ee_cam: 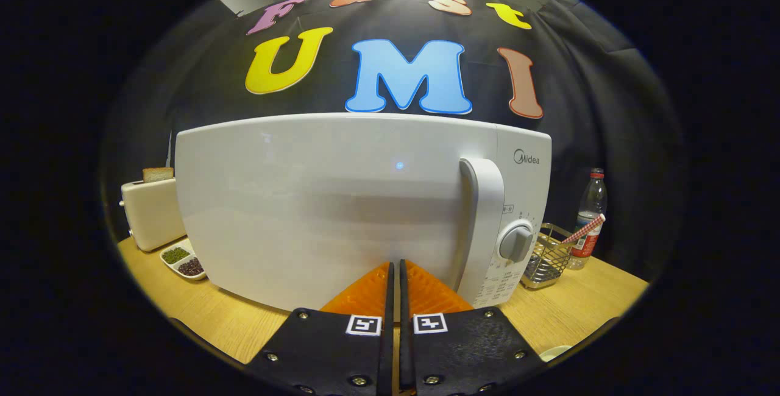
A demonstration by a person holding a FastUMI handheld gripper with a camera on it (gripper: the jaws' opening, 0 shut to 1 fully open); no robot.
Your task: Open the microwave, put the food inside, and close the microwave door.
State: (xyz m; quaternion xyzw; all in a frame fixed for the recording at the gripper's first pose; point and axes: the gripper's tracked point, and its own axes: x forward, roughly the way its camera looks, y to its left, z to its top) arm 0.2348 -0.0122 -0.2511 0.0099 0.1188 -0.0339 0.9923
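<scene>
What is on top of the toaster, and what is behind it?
A slice of toast sticks out of the toaster's top slot. Behind it is the dark booth wall; the microwave covers its right side. The tongs are shut, empty, just before the microwave door.

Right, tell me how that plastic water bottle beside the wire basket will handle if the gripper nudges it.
The water bottle stands tall and narrow on the table, so a push near its cap would probably tip it. It looks like thin clear plastic, likely light and easily squeezed. Once down, its round body would probably roll. The gripper, fingers closed together, sits near the microwave door.
</scene>
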